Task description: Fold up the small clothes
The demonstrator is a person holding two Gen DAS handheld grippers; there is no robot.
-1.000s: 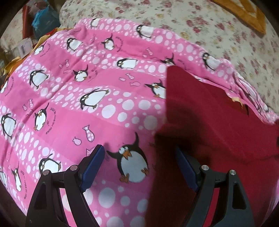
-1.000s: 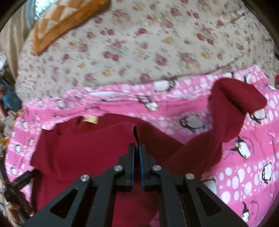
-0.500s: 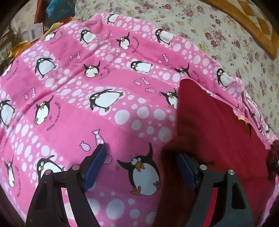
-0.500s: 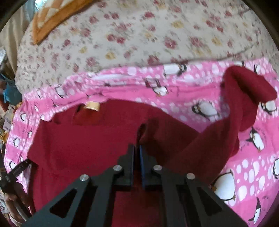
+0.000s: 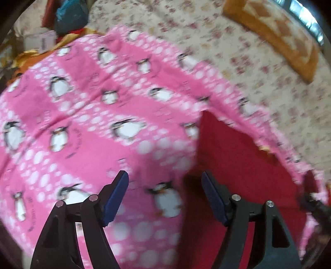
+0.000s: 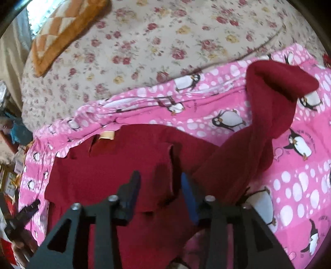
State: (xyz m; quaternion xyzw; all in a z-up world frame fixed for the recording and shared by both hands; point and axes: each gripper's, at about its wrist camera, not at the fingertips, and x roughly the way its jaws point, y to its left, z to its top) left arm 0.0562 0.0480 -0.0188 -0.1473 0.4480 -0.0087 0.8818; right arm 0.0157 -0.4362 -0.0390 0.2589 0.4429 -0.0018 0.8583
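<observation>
A dark red garment (image 6: 115,175) lies on a pink penguin-print blanket (image 6: 300,182). A folded flap of it lies across its middle, with a tan neck label (image 6: 106,135) at the far edge. One sleeve (image 6: 266,115) stretches out to the right, its cuff raised. My right gripper (image 6: 160,183) is open just above the flap's edge and holds nothing. In the left wrist view the garment (image 5: 238,165) fills the right side. My left gripper (image 5: 164,184) is open and empty over the garment's left edge and the blanket (image 5: 82,124).
A cream floral bedspread (image 6: 165,41) lies beyond the blanket. An orange patterned pillow (image 6: 62,33) sits at its far side and also shows in the left wrist view (image 5: 279,39). Clutter of bags and boxes (image 5: 62,18) stands past the blanket's left end.
My right gripper has opened and let go of the folded red flap, which now lies on the garment. My left gripper has shifted, staying open; its view is blurred by motion.
</observation>
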